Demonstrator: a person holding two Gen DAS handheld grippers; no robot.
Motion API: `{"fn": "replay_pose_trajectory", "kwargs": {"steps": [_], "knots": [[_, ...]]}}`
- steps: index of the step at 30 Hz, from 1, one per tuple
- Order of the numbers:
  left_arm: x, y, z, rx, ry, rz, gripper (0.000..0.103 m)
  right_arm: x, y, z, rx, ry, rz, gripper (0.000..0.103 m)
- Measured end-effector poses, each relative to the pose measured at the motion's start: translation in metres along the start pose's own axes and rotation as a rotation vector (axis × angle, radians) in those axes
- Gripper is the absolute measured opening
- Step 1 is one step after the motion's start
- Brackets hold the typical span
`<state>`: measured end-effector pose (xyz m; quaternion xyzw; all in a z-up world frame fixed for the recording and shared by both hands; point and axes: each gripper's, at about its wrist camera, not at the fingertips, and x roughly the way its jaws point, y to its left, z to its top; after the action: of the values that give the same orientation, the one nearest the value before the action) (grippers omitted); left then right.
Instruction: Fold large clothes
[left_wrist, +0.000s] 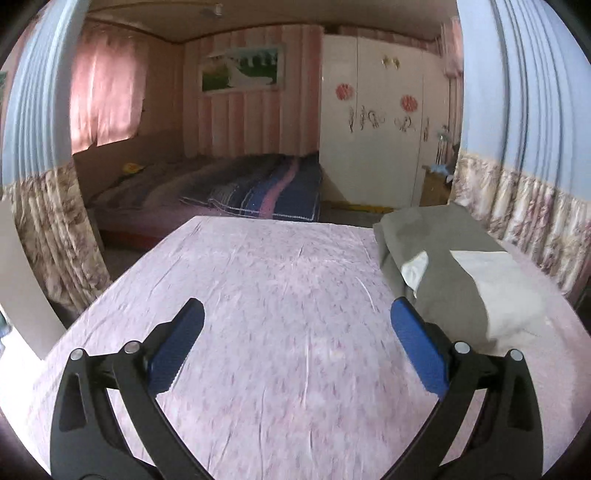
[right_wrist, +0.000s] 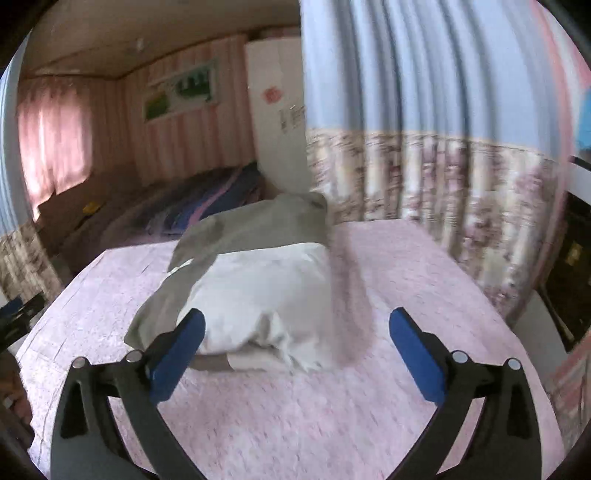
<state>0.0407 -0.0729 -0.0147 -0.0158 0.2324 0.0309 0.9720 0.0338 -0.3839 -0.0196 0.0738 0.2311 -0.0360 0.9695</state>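
A folded grey-and-white garment lies in a thick stack on the pink bedsheet. In the left wrist view the garment lies at the right side of the sheet. My right gripper is open and empty, its fingers just in front of the stack's near edge. My left gripper is open and empty over bare sheet, to the left of the garment.
Blue and floral curtains hang close behind the bed on the right, and another curtain hangs at the left. A second bed with a striped blanket and a white wardrobe stand beyond.
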Motion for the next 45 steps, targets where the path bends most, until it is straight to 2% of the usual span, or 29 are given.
{"fn": "replay_pose_trajectory", "kwargs": {"steps": [3, 7, 11, 18, 28, 34, 45], "knots": [[-0.015, -0.002, -0.025, 0.010, 0.039, 0.010, 0.100, -0.022, 0.000, -0.014, 0.019, -0.022, 0.039, 0.100], [-0.037, 0.002, -0.045, -0.033, 0.038, 0.016, 0.100, -0.040, 0.014, -0.026, -0.014, -0.058, -0.013, 0.100], [-0.048, 0.008, -0.045, -0.067, -0.002, 0.020, 0.100, -0.048, 0.025, -0.038, -0.008, -0.065, -0.012, 0.100], [-0.038, 0.005, -0.047, -0.029, -0.008, 0.046, 0.100, -0.044, 0.046, -0.051, -0.105, -0.078, -0.016, 0.100], [-0.036, 0.009, -0.049, -0.026, -0.019, 0.049, 0.100, -0.041, 0.040, -0.050, -0.100, -0.074, -0.032, 0.100], [-0.045, 0.012, -0.045, -0.032, -0.063, 0.041, 0.100, -0.038, 0.039, -0.053, -0.101, -0.059, -0.015, 0.100], [-0.041, 0.008, -0.048, -0.017, -0.028, 0.034, 0.100, -0.034, 0.034, -0.052, -0.093, -0.041, -0.019, 0.100]]}}
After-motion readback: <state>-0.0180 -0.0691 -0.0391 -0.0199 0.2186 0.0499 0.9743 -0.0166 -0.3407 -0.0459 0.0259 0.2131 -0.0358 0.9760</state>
